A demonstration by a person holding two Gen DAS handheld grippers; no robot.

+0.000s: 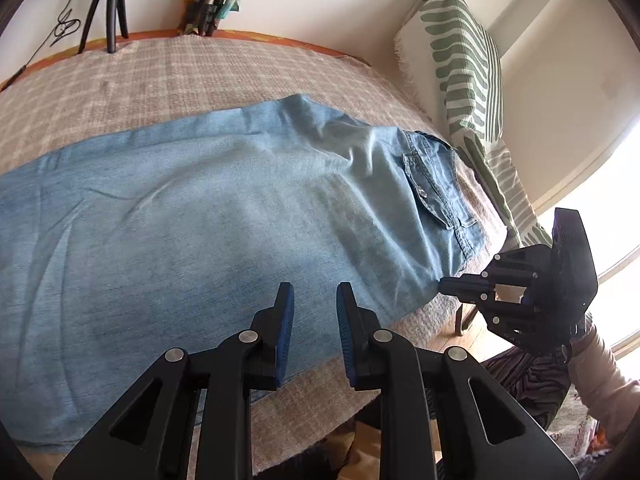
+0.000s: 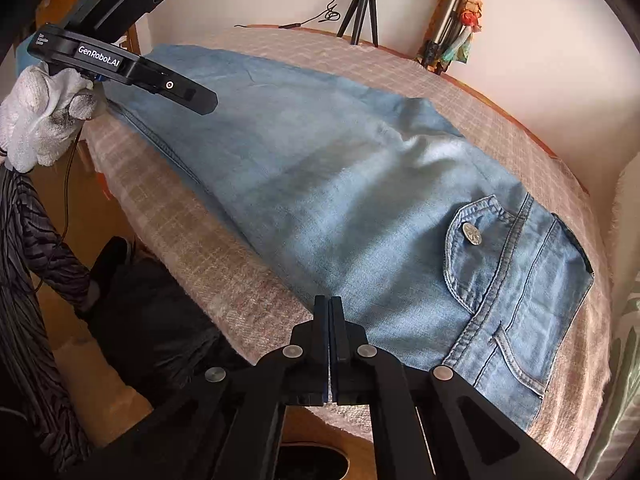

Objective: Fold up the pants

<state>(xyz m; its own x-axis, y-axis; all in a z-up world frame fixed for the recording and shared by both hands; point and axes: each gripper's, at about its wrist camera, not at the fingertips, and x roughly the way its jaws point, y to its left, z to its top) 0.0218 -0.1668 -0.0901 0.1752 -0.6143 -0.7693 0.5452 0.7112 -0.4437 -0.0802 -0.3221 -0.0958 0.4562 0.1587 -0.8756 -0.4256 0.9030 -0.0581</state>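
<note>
**Jeans flat on table, one tong gaping, one pressed together**

Tripod (image 1: 110,4) stood at far left edge of table (image 1: 200,68), against wall. Jeans (image 1: 180,208) lay spread flat on checked cloth, legs doubled one over other, hems running off left, waist and pocket (image 1: 436,188) at right near table end. Left gripper (image 1: 315,300) hovered over near edge of jeans, fingers parted with a clear gap, nothing between them. Right gripper (image 1: 444,284) sat at near-right corner by waist; tip touched or nearly touched denim hem there. From right wrist view, right gripper (image 2: 329,308) had fingers pressed together; whether any cloth was pinched could not be told. Striped cushion (image 1: 464,64) leaned on wall, far right
</note>
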